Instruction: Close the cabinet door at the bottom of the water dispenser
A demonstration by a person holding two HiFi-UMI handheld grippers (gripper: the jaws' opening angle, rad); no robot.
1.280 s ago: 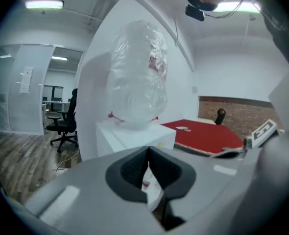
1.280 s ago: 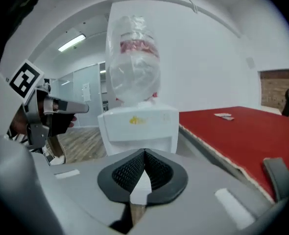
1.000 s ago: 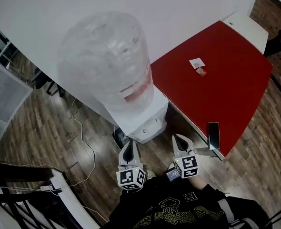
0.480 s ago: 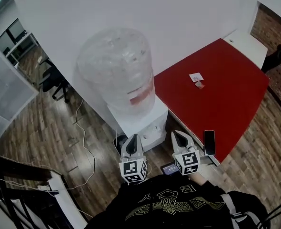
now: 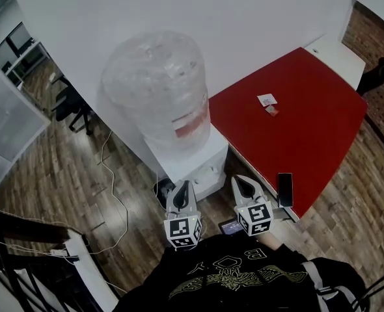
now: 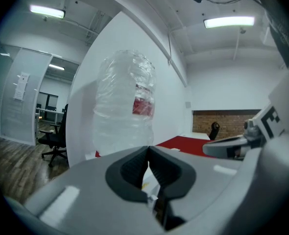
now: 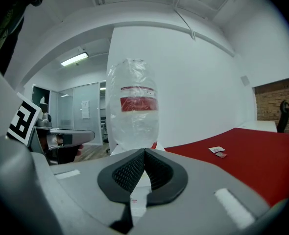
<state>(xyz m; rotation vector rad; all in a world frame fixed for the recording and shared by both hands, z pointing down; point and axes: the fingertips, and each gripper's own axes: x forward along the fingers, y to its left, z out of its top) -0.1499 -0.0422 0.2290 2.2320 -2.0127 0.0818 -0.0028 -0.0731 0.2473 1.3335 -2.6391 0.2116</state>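
A white water dispenser (image 5: 192,164) stands against the wall with a large clear bottle (image 5: 156,90) on top; the bottle carries a red label (image 6: 142,106) (image 7: 138,104). The cabinet door at its bottom is hidden from every view. My left gripper (image 5: 181,190) and right gripper (image 5: 242,186) are held side by side just in front of the dispenser, at about the height of its top. Both are shut with nothing between the jaws (image 6: 148,153) (image 7: 144,155).
A red table (image 5: 296,122) stands right of the dispenser, with small cards (image 5: 269,103) on it and a dark phone (image 5: 284,188) near its front edge. A white cable (image 5: 114,187) runs over the wooden floor at left. An office chair (image 5: 71,109) stands behind.
The view has drawn back and steadied, so the dispenser sits a little farther off than a second ago. Both grippers stay shut in front of it, barely shifted.
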